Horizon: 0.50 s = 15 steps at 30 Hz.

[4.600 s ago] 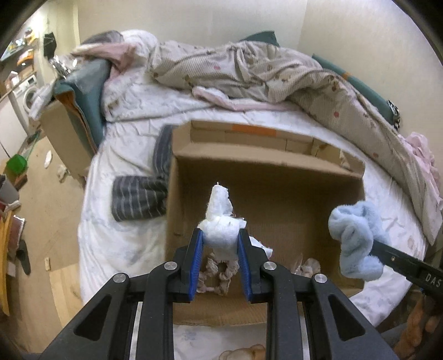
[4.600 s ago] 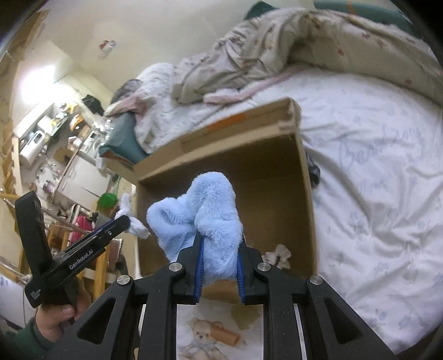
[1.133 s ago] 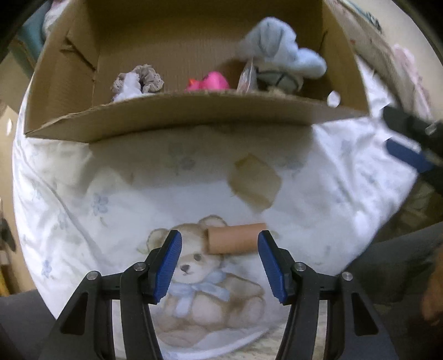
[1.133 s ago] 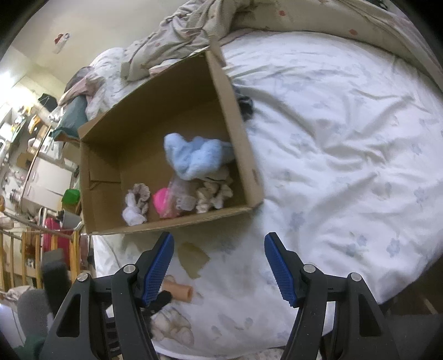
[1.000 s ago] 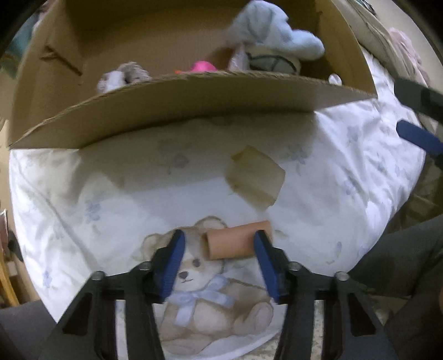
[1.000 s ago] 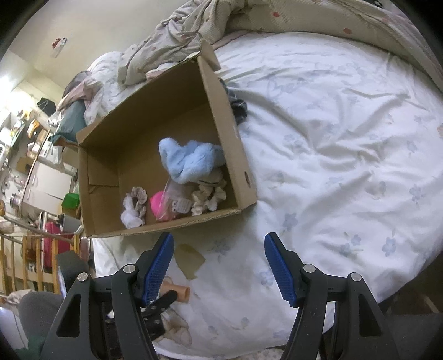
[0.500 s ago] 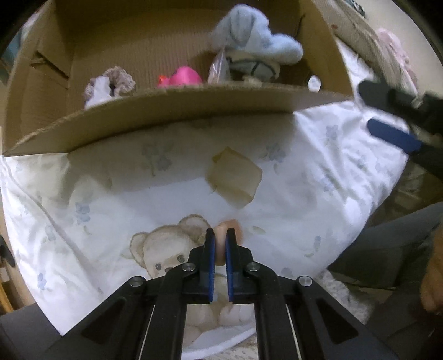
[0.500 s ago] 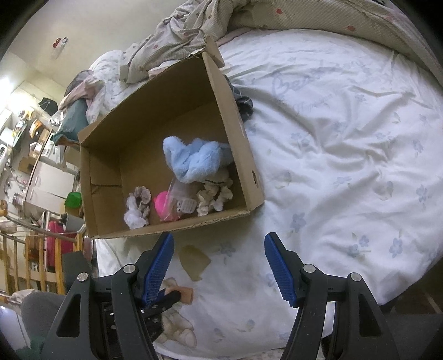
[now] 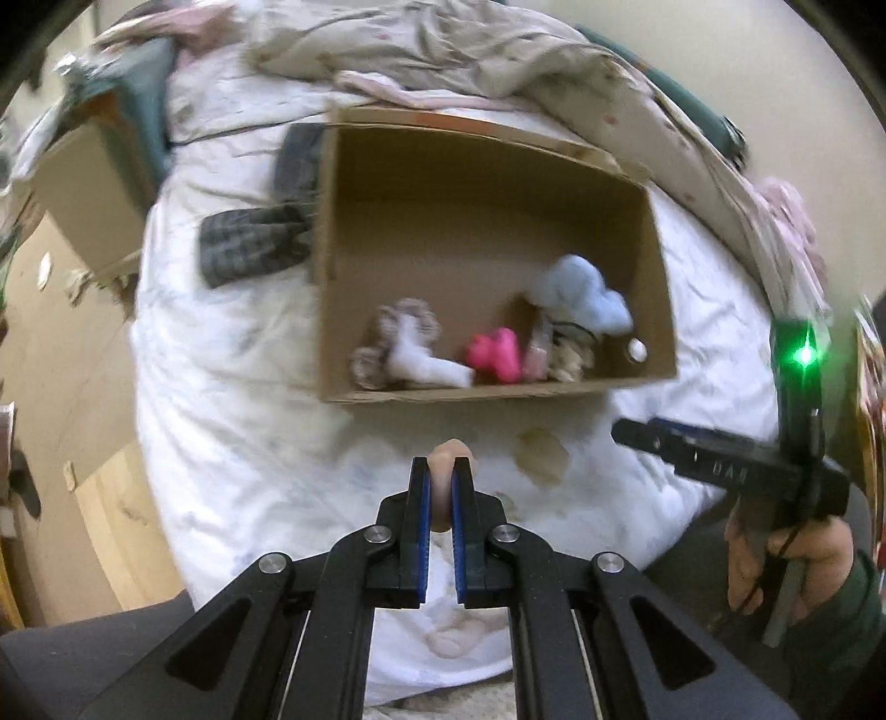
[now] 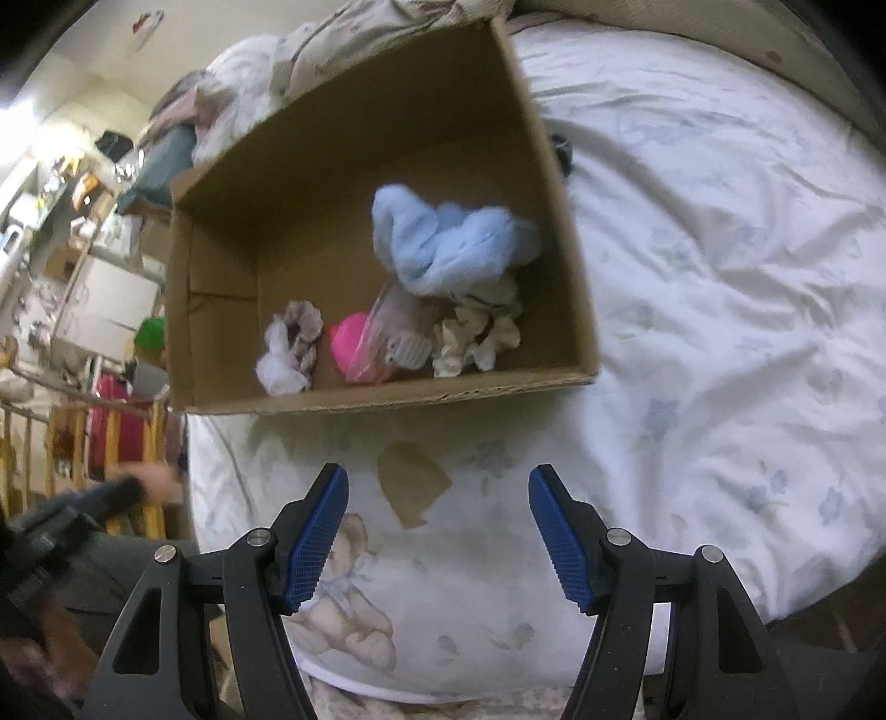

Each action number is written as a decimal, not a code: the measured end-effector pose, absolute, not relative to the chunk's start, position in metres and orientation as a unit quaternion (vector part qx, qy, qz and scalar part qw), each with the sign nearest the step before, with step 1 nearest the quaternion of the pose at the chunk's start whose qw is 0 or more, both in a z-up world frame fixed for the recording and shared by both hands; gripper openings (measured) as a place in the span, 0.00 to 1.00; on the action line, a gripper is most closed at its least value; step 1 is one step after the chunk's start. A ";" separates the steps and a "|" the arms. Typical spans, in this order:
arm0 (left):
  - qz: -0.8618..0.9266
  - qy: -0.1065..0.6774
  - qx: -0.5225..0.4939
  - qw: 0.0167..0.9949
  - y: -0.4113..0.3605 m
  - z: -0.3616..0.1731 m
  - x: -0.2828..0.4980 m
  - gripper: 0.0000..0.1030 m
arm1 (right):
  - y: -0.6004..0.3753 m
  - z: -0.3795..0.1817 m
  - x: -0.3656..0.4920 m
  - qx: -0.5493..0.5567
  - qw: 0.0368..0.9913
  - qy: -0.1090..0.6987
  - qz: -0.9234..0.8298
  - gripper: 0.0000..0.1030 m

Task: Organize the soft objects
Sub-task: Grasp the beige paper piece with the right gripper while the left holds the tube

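Observation:
An open cardboard box point(image 9: 487, 166) lies on the bed and also shows in the right wrist view point(image 10: 565, 232). Inside it are a light blue fluffy item point(image 10: 448, 243), a pink item point(image 10: 349, 338), a white and beige scrunchie point(image 10: 290, 349) and a cream scrunchie point(image 10: 476, 343). My left gripper point(image 9: 441, 493) is shut on a small peach soft cylinder point(image 9: 449, 457), held above the sheet in front of the box. My right gripper point(image 10: 437, 520) is open and empty over the sheet in front of the box; it also shows in the left wrist view point(image 9: 664, 437).
The white floral sheet point(image 10: 720, 277) has a teddy bear print point(image 10: 343, 603) and a brown patch point(image 10: 412, 487). A crumpled duvet point(image 9: 470, 50) lies behind the box, dark striped cloth point(image 9: 249, 243) to its left. The bed edge drops to the floor on the left point(image 9: 61, 360).
My left gripper closed on the peach cylinder and lifted it off the sheet, rising so the box interior shows. My right gripper stayed open and moved closer to the box.

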State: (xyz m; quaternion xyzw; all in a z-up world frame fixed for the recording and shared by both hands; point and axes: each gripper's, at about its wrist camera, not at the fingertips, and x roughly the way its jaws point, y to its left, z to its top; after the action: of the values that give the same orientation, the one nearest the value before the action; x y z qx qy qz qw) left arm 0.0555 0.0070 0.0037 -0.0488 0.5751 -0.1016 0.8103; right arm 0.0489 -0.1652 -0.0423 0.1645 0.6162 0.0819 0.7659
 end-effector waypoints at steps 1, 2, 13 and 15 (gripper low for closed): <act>-0.095 0.576 -0.056 0.810 0.013 0.001 0.055 0.06 | -0.162 -0.046 0.051 0.162 0.763 0.621 0.082 0.70; -0.087 0.578 -0.066 0.809 0.019 -0.004 0.055 0.06 | -0.158 -0.051 0.052 0.158 0.760 0.626 0.081 0.70; -0.071 0.580 -0.060 0.809 0.021 -0.019 0.059 0.06 | -0.085 -0.096 0.075 0.000 0.735 0.673 0.086 0.69; -0.069 0.583 -0.062 0.807 0.021 -0.021 0.061 0.06 | -0.078 -0.101 0.075 -0.014 0.732 0.676 0.088 0.57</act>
State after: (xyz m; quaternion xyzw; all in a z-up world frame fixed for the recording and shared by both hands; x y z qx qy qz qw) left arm 0.0609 0.0215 -0.0212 -0.0616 0.5829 -0.0686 0.8073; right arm 0.0746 -0.0784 -0.1009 -0.0138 0.6760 0.0881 0.7315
